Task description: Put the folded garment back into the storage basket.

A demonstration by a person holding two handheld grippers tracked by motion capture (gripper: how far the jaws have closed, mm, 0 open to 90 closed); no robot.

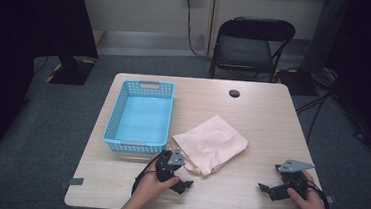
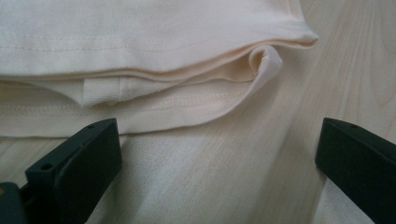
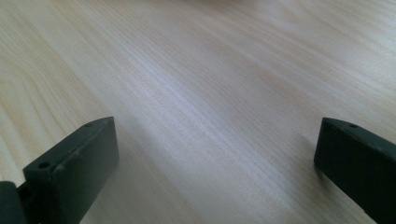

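Left gripper [image 2: 219,154] wide open, folded cloth [image 2: 140,60] just ahead

High view overlooks table [image 1: 251,140] — others skim it closely

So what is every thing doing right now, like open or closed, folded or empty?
Left gripper: open, jaws wide, nothing between them, close to the cloth's edge.
Right gripper: open, over bare table, holding nothing.
Pink cloth: folded in layers, lying flat on the table.
Blue basket: upright, empty.
Folding chair: unfolded, nobody on it.
Table: bears the cloth and basket.
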